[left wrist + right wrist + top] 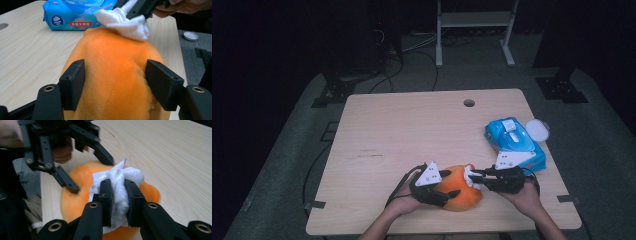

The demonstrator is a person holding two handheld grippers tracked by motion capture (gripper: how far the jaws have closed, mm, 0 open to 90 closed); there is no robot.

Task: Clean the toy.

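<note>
An orange plush toy (pixel 459 197) lies near the front edge of the wooden table (pixel 412 130). My left gripper (pixel 446 195) comes at it from the left and is shut on it. In the left gripper view its pads press both flanks of the plush (pixel 112 75). My right gripper (pixel 478 179) reaches in from the right, shut on a crumpled white wipe (pixel 470 175). That wipe (pixel 127 23) rests against the top of the toy. In the right gripper view the wipe (pixel 120 182) bulges between my pads, with the plush (pixel 77 202) behind it.
A blue pack of wet wipes (pixel 514 142) lies at the table's right side, just behind my right hand. A round white lid (pixel 538 129) sits beside the pack at the table's edge. A cable hole (pixel 469 103) is near the far edge.
</note>
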